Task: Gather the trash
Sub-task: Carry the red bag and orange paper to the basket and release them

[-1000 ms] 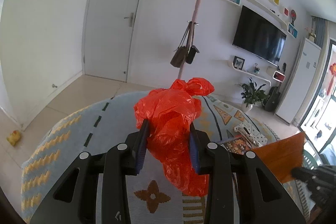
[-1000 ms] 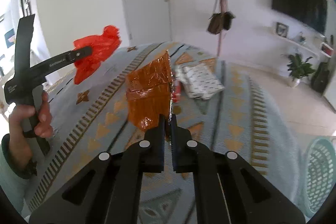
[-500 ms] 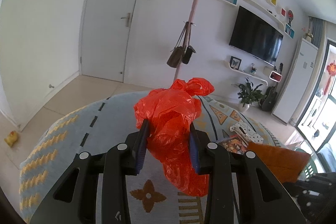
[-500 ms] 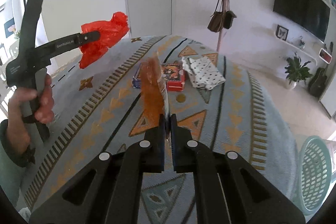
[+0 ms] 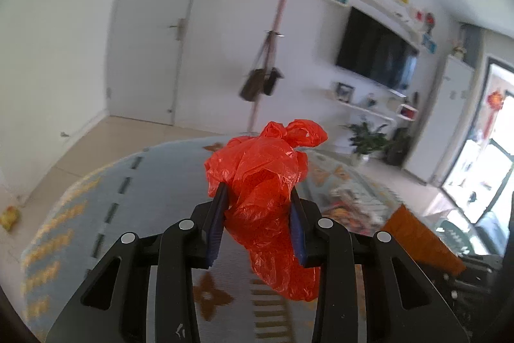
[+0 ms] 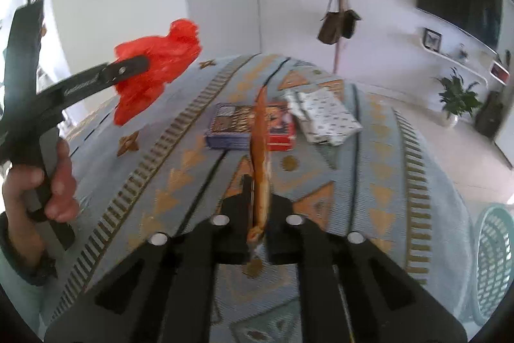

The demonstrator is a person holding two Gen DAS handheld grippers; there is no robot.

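While the left gripper (image 5: 257, 214) squeezes the red bag (image 5: 266, 182) high above the rug (image 5: 96, 214), the orange wrapper (image 5: 417, 243) sits low on its right. From the right view, the right gripper (image 6: 260, 208) pinches that wrapper (image 6: 261, 150), now edge-on and pointing straight ahead; a second ago it faced flat. The green basket (image 6: 494, 262) waits low on the right, nearer this hand.

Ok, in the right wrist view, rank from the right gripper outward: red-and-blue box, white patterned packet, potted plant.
1. red-and-blue box: on the rug straight ahead of the right gripper.
2. white patterned packet: just beyond, slightly right.
3. potted plant: far right, by the wall.
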